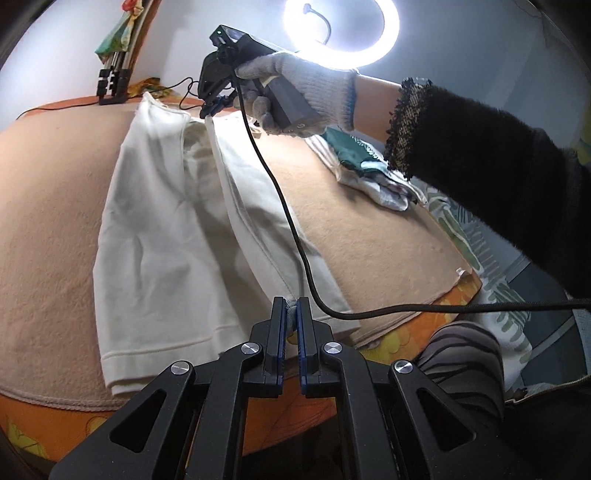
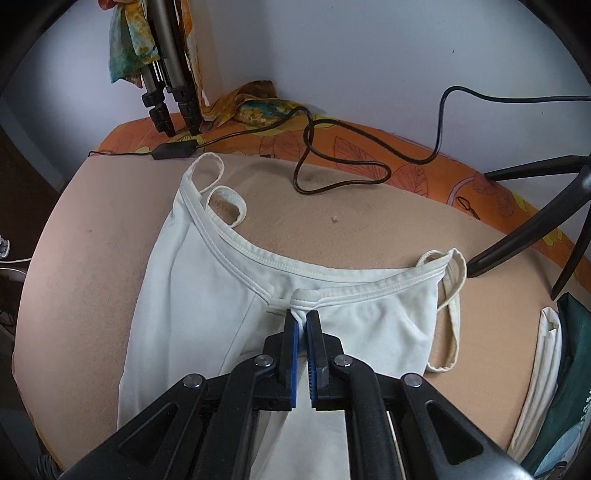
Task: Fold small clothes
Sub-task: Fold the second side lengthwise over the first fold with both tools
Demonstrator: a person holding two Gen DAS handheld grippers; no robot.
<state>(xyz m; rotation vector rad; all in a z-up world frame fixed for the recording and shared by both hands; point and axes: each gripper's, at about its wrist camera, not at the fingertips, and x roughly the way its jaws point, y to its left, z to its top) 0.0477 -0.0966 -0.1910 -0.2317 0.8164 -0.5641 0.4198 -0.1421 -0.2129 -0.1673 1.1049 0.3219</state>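
A white camisole top lies on a tan blanket, folded lengthwise. My left gripper is shut on its hem edge near me. My right gripper, held in a gloved hand, pinches the top's far neckline end. In the right wrist view, the right gripper is shut on the neckline trim of the camisole. Thin shoulder straps lie spread at both ends.
A pile of folded clothes sits on the right of the blanket; it also shows in the right wrist view. Black cables and tripod legs lie at the back. A ring light shines above.
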